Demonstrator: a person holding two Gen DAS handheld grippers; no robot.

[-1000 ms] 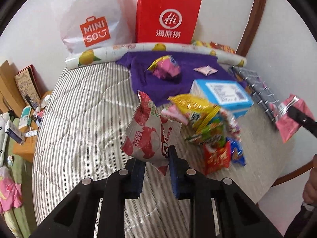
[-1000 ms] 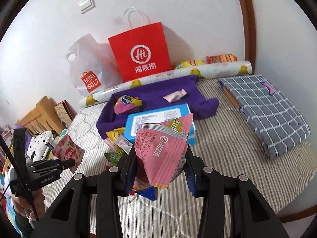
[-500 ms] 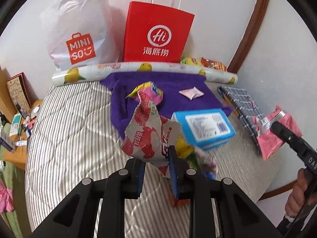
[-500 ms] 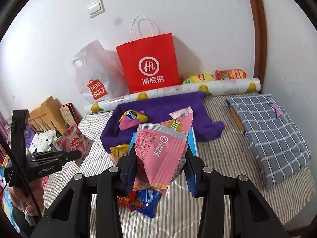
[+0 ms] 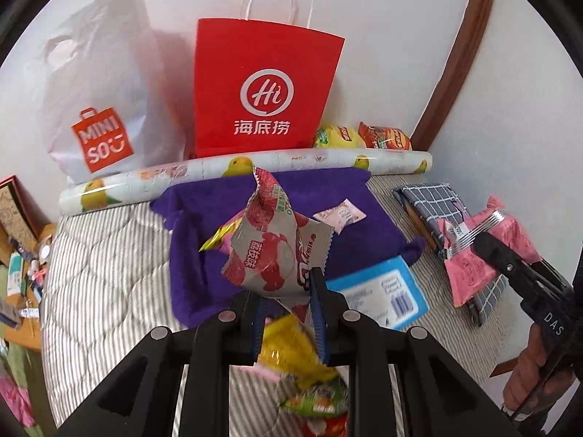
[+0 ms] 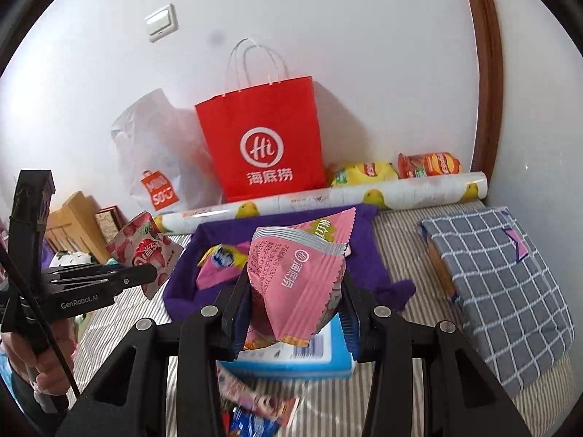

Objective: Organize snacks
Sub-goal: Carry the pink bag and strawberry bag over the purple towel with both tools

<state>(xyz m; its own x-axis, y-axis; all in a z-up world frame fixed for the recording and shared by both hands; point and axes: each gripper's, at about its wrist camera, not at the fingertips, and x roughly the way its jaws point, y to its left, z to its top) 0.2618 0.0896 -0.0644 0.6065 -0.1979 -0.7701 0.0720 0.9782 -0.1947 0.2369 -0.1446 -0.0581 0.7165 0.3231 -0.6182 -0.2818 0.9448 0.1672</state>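
Both snack packets are up in the air above the striped bed (image 6: 411,255): the left gripper (image 5: 286,304) pinches the red-and-white packet (image 5: 271,244) by its bottom corner, the right gripper (image 6: 295,313) clamps the pink packet (image 6: 302,280) across its puffy middle; both look light, crinkly and slippery, so sealed edges seem the safest hold

Bright, even daylight, perhaps from behind the cameras — soft shadows, curved black fisheye edges, blurred foreground snacks.
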